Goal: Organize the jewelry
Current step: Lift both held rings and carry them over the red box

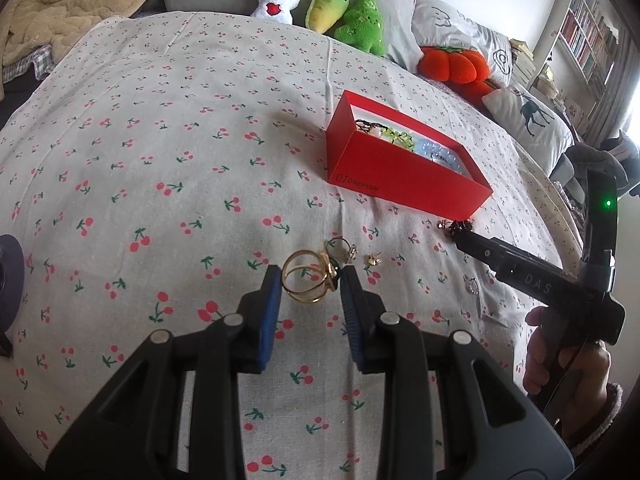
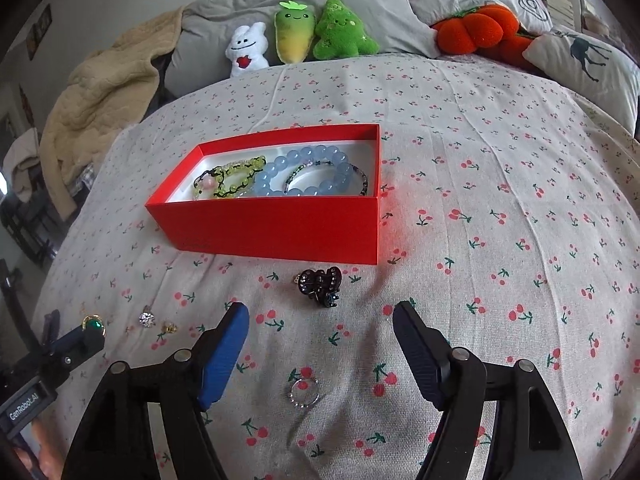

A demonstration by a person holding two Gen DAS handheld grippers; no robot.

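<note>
On the cherry-print bedspread, my left gripper [image 1: 311, 280] is shut on a gold ring with a green stone [image 1: 310, 282]; the right wrist view shows this ring [image 2: 94, 324] at the left gripper's tip. My right gripper [image 2: 320, 316] stands open. A dark hair clip [image 2: 318, 284] lies just beyond its fingertips. A small beaded ring [image 2: 304, 390] lies on the cloth between its fingers. The open red box [image 2: 260, 228] holds a blue bead bracelet [image 2: 304, 168] and a yellow-green bracelet [image 2: 230, 182]. A crystal stud [image 2: 147, 319] and a small gold piece [image 2: 170, 327] lie loose.
Plush toys [image 2: 296, 36] and an orange plush [image 2: 476, 30] line the grey pillows at the head of the bed. A beige blanket [image 2: 100, 92] hangs off the far left. A bookshelf [image 1: 588, 36] stands at the right. A person's hand [image 1: 560, 352] holds the right gripper.
</note>
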